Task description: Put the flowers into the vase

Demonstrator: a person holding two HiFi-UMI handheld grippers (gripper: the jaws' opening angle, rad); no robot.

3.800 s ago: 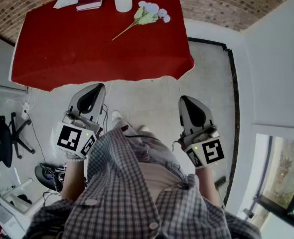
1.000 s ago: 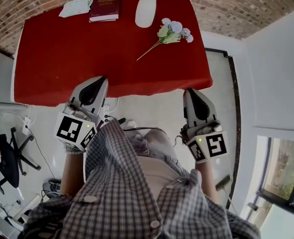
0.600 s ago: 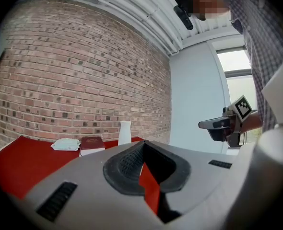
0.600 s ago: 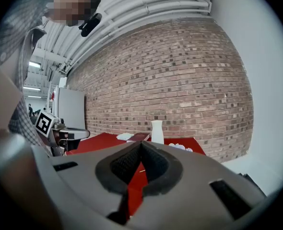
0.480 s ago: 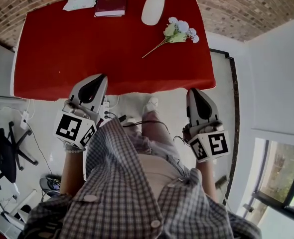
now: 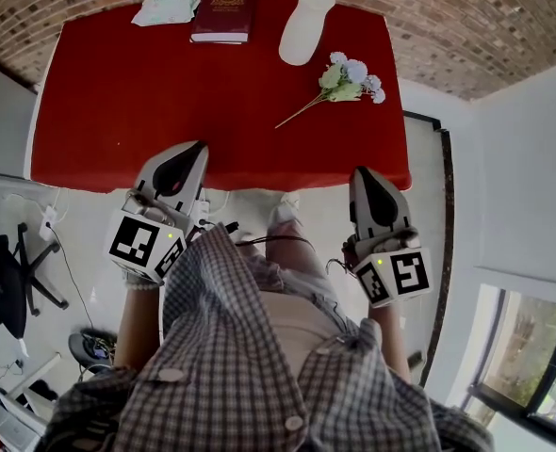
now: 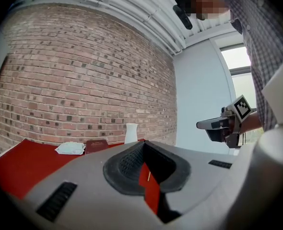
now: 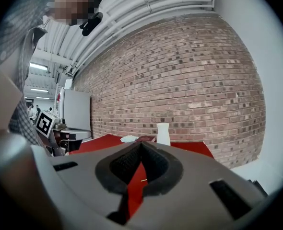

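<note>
Ahead of both sets of jaws sits the red table (image 6: 137,102), and I have neither gripper over it beyond its near edge. The left gripper (image 6: 195,146) has its jaws pressed together with nothing between them; the right gripper (image 6: 363,171) is the same, tips closed and empty. The flowers (image 6: 351,76) lie flat on the cloth straight beyond my right jaws and well apart from them, with the stem slanting back toward the left. The white vase (image 6: 304,24) stands upright farther on, just past the blooms and a little to their left. Far ahead of the left jaws, by the brick wall (image 6: 466,17), I see a dark red book (image 6: 223,12) and a pale packet (image 6: 168,9) beside it.
</note>
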